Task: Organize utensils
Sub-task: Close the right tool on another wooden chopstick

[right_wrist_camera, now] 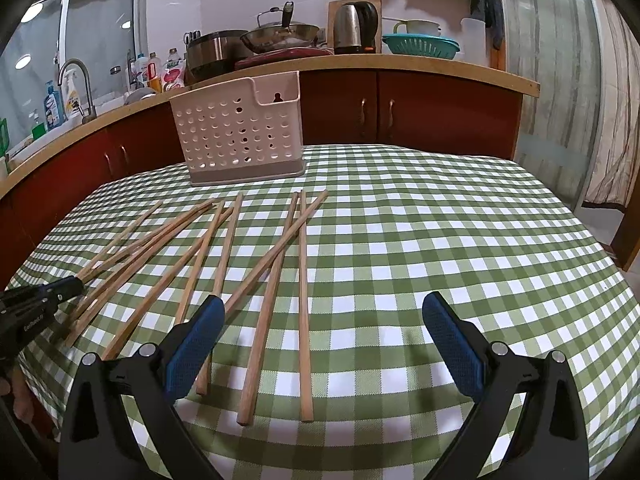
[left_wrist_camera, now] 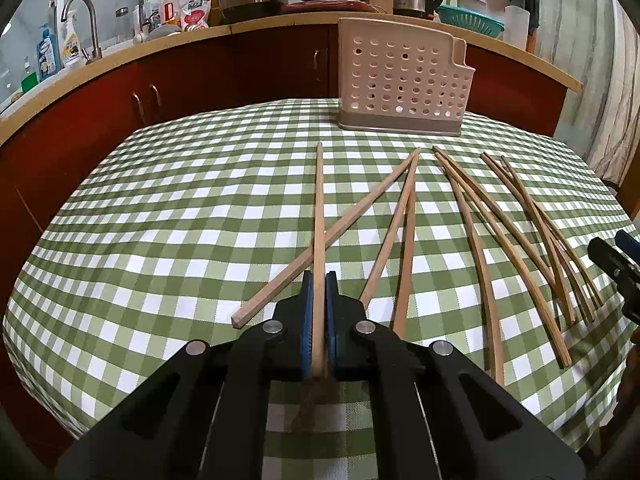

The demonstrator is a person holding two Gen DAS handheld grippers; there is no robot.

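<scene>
Chopsticks are lying scattered over a green checked tablecloth in the left wrist view, where the left gripper is pinching one chopstick tight between its blue pads, the stick crossing over another chopstick and pointing toward the far perforated utensil holder. In the right wrist view, the right gripper is hovering with its jaws spread wide and gripping nothing, loose chopsticks lying near its left finger, the holder standing far left.
</scene>
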